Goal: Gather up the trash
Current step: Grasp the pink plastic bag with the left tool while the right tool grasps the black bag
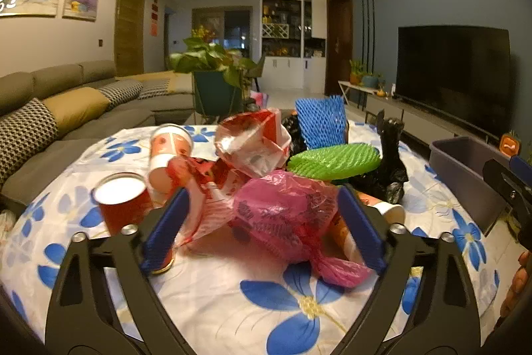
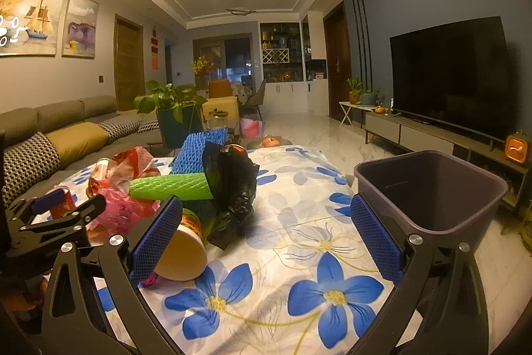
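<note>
Floral-clothed worktop [image 2: 299,242], trash heaped left, bin [image 2: 432,188] right. Left gripper [image 1: 262,225] jaws wide, straddling the pink bag [image 1: 286,215], nothing clamped. Right gripper [image 2: 266,242] gapes empty.

A table covered by a white cloth with blue flowers [image 1: 232,298] fills the lower half of both views. Left of centre in the left wrist view, a red paper cup [image 1: 121,202] stands upright on it, with a tipped red-and-white cup [image 1: 166,152] just behind. At centre lies a heap: a pink plastic bag [image 1: 286,215], a crumpled red-and-white bag [image 1: 252,142], green foam netting [image 1: 332,160], blue foam netting [image 1: 321,122] and a black bag [image 1: 389,155]. In the right wrist view another paper cup [image 2: 184,250] lies on its side at lower left. A dark bin [image 2: 432,192] stands at the cloth's right edge.
</note>
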`<action>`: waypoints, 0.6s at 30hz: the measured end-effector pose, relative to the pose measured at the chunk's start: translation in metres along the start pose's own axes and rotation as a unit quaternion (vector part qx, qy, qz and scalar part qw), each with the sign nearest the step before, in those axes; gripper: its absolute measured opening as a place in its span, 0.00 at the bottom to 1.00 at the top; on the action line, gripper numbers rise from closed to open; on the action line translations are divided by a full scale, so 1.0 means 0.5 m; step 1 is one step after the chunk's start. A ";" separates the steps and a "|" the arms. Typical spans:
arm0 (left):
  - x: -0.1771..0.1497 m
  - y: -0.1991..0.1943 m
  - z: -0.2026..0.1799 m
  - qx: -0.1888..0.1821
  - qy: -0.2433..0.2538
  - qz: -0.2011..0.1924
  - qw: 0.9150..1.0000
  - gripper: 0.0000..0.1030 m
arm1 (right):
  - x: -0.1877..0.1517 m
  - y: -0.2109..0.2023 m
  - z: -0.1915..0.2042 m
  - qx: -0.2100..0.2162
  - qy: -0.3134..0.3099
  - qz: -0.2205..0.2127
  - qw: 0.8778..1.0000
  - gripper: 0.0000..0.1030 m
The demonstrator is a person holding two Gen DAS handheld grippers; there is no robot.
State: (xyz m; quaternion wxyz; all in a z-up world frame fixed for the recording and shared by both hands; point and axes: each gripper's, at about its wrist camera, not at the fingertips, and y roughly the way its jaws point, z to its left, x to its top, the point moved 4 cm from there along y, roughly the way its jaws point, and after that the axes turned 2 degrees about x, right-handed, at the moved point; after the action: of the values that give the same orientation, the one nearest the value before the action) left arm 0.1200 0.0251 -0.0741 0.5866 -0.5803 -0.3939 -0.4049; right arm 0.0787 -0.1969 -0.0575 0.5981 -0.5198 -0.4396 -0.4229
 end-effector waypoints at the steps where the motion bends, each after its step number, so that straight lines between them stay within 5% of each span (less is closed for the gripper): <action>1: -0.002 0.014 -0.002 -0.003 0.002 0.007 1.000 0.76 | -0.002 0.010 0.001 0.002 -0.001 0.002 1.000 0.94; 6: -0.014 0.058 -0.002 -0.028 -0.007 0.035 0.999 0.50 | -0.008 0.050 0.003 0.011 -0.003 0.013 1.000 0.89; 11: -0.021 0.069 -0.001 -0.050 -0.012 0.040 0.998 0.12 | -0.011 0.087 0.014 0.024 -0.009 0.024 0.999 0.80; 18: -0.003 0.026 0.011 -0.069 -0.021 0.012 0.997 0.03 | -0.012 0.126 0.029 0.040 -0.011 0.045 0.998 0.67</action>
State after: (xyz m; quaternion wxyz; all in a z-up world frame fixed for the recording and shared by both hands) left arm 0.1318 0.0305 -0.0800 0.5414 -0.6327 -0.3701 -0.4118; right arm 0.1366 -0.1760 -0.0777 0.6318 -0.5192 -0.4390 -0.3722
